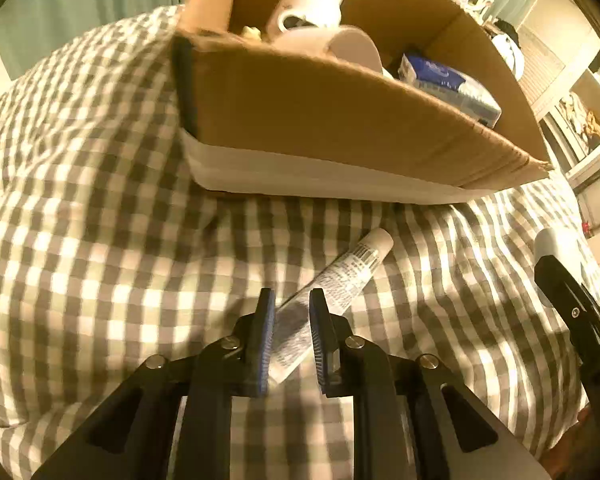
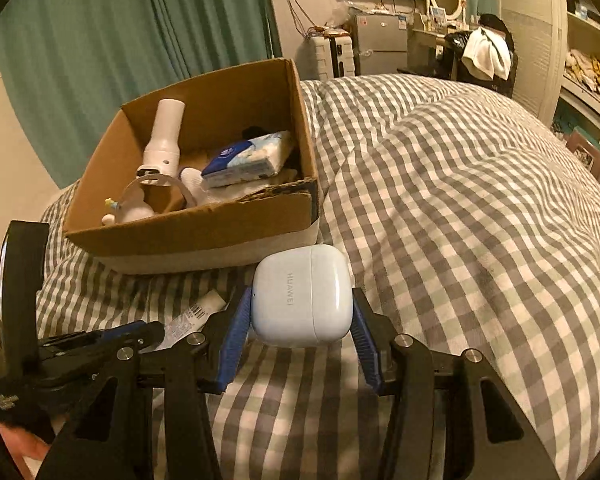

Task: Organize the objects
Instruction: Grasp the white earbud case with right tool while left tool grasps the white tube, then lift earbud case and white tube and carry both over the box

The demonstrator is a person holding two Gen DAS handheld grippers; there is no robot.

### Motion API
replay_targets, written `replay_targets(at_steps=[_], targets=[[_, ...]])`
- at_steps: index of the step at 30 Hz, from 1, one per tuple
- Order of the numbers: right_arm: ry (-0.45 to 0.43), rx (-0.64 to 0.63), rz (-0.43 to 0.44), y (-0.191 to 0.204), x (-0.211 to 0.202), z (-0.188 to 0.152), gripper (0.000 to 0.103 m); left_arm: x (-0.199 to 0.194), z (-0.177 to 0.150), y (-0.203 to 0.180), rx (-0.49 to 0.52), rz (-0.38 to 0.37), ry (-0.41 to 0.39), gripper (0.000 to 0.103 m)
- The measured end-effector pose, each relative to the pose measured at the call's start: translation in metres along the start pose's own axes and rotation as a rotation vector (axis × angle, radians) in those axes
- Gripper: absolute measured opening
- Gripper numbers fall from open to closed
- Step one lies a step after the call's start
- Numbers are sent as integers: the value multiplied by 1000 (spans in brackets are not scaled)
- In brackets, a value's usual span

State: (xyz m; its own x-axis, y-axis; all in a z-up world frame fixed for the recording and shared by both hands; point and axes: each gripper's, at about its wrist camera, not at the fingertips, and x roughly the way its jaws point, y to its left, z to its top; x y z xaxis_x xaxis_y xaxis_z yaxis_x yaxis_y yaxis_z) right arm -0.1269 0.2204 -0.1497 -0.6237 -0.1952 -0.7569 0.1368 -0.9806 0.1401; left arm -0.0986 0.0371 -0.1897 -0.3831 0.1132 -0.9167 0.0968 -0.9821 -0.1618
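A white printed tube (image 1: 340, 276) lies on the checked bedspread (image 1: 100, 240) in front of a cardboard box (image 1: 340, 128). My left gripper (image 1: 292, 300) has its jaws on either side of the tube's crimped end, with small gaps still showing. My right gripper (image 2: 300, 304) is shut on a pale blue earbud case (image 2: 302, 298) and holds it in front of the box (image 2: 188, 232). The tube's end (image 2: 198, 314) and the left gripper (image 2: 100, 340) show at the lower left of the right wrist view. The case also shows at the right edge of the left wrist view (image 1: 556, 248).
The box holds a white bottle (image 2: 164, 140), a tissue pack (image 2: 248, 158) and several small white items. Green curtains (image 2: 100, 40) hang behind. Shelves, a suitcase and a desk with a mirror stand beyond the bed.
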Motion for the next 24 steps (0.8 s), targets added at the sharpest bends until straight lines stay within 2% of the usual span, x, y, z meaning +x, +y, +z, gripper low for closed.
replay_targets(at_steps=[3, 5, 7, 10, 16, 18, 19, 20, 24], targets=[[-5, 4, 6, -1, -5, -3, 48, -2, -1, 5, 26, 11, 7, 32], [6, 15, 6, -4, -4, -4, 48, -5, -4, 3, 53, 11, 1, 56], [24, 32, 12, -8, 0, -4, 48, -7, -7, -2, 78, 12, -19, 59], [47, 45, 21, -12, 4, -2, 48, -2, -6, -20, 138, 6, -19, 59], [73, 51, 27, -13, 15, -1, 48, 28, -11, -53, 286, 76, -5, 59], [76, 48, 26, -12, 17, -2, 48, 32, -14, -54, 293, 77, -8, 55], [80, 46, 26, -11, 18, -2, 48, 31, -15, -54, 289, 69, -12, 43], [89, 41, 21, -10, 22, -2, 48, 29, -15, -53, 287, 54, -11, 37], [103, 17, 4, -3, 25, -4, 48, 20, -22, -56, 296, 55, -24, 32]])
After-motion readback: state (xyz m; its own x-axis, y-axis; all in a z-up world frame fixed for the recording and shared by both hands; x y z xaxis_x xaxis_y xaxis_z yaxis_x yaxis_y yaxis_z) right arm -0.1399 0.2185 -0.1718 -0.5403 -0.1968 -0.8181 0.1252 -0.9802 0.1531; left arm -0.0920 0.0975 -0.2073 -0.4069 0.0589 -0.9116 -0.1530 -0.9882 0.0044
